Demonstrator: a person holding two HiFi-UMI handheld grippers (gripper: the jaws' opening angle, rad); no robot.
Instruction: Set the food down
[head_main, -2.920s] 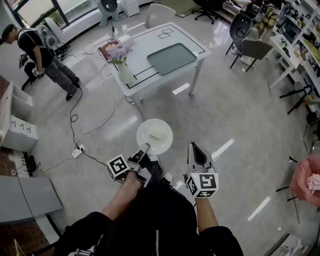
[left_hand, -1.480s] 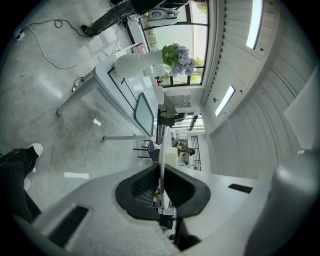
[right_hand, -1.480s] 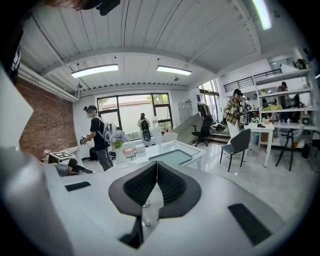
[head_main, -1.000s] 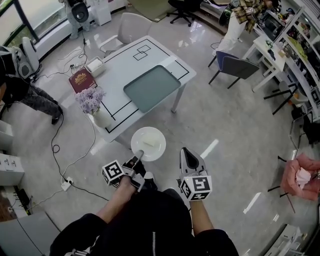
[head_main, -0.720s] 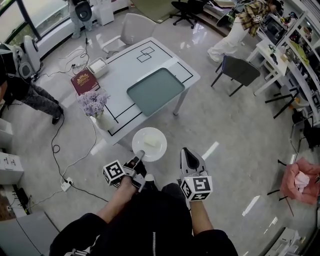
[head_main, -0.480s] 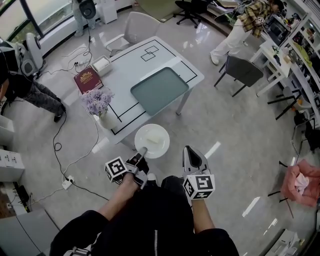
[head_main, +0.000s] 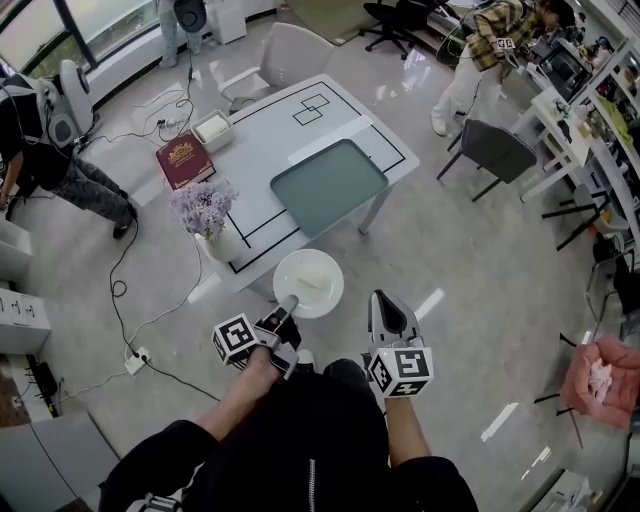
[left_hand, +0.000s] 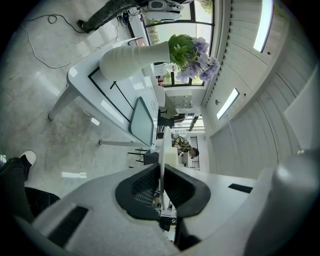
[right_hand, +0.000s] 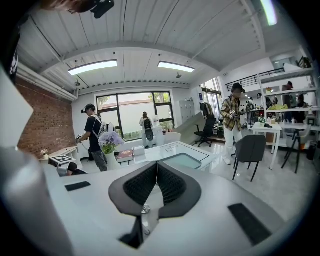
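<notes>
Near table, outstretched left gripper pinches plate; right gripper level, jaws together.

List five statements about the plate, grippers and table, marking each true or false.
The left gripper is shut on the rim of the round white plate. True.
The plate rests on the white table. False: it is held in the air.
The right gripper holds a red book. False: its fingers are shut on nothing; the red book lies on the table.
A white vase of purple flowers stands on the table. True.
A pale piece of food lies on the plate. True.
</notes>
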